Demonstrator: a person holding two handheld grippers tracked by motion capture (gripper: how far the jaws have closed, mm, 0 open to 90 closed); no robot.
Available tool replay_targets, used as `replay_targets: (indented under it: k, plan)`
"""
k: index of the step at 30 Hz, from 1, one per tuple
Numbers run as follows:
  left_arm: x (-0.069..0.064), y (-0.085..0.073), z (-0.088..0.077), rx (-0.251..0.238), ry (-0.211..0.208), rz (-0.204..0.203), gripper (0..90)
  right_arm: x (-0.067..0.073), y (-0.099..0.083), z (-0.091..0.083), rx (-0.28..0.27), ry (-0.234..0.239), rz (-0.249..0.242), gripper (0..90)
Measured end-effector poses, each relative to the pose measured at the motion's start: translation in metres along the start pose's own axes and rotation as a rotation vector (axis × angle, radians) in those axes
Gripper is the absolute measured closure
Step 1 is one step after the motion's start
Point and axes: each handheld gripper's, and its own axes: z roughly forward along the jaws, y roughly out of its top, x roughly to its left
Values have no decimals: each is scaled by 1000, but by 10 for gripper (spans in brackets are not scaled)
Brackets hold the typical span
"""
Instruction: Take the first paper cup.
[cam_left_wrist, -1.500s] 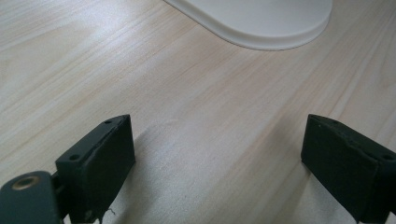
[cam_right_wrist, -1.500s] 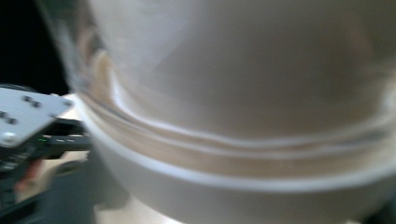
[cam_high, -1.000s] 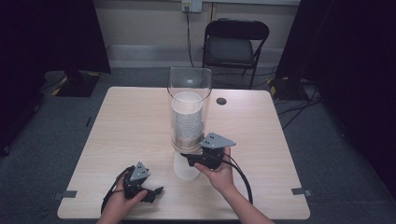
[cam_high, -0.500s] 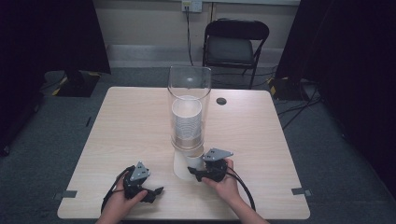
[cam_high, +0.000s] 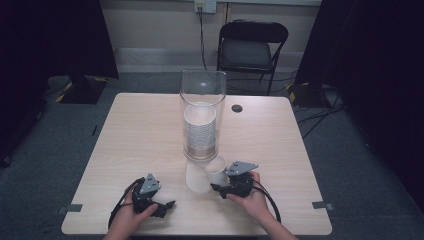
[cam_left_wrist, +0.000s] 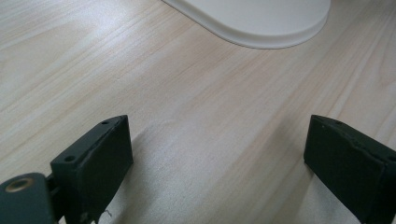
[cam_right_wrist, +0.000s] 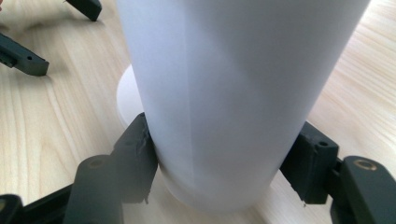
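The right gripper (cam_high: 220, 188) has its jaws part-closed on a white paper cup (cam_high: 216, 167), one pad pressed to each side of the wall near one end, as the right gripper view confirms (cam_right_wrist: 224, 93). The jaws have just been opening slightly, yet the cup sits firmly between them. In the high view the cup is held tilted, low over the counter (cam_high: 140, 135), just in front of the clear cylindrical dispenser (cam_high: 202, 100) and touching or just above a second white cup (cam_high: 196, 176) that stands mouth-down on the counter. In my judgement the held cup was drawn from the stack of cups (cam_high: 200, 131) inside the dispenser and is being brought onto the standing one for nesting.

The left gripper (cam_high: 162, 207) rests on the counter near the front edge, jaws wide apart and holding nothing; its own view shows bare wood between the pads (cam_left_wrist: 93, 158) and the rim of the standing cup ahead. It appears parked clear of the work.
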Motion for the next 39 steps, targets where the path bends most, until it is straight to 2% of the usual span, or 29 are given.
replay_targets:
  k: [3, 8, 14, 16, 20, 23, 29, 31, 34, 39]
  plan:
    - [0, 0, 0, 2, 0, 0, 73, -6, -4, -6, -9, -16, 13, 345]
    - [0, 0, 0, 0, 0, 0, 73, -12, -9, -6, -4, -43, 6, 343]
    - [0, 0, 0, 1, 0, 0, 74, -19, -11, -6, -2, -71, 34, 339]
    - [0, 0, 0, 0, 0, 0, 74, -25, -14, -5, 13, -102, 32, 337]
    - [0, 0, 0, 1, 0, -1, 73, -31, -16, -5, 22, -115, 44, 335]
    - [0, 0, 0, 1, 0, 0, 73, -37, -19, -6, 23, -120, 71, 332]
    - [0, 0, 0, 0, 0, 0, 73, -38, -20, -7, 44, -130, 74, 323]
    - [0, 0, 0, 0, 0, 0, 73, -39, -20, -7, 48, -143, 85, 258]
    - [0, 0, 0, 2, 0, 0, 73, -40, -21, -8, 46, -161, 95, 221]
    - [0, 0, 0, 1, 0, 0, 73, -46, -24, -13, 29, -193, 99, 215]
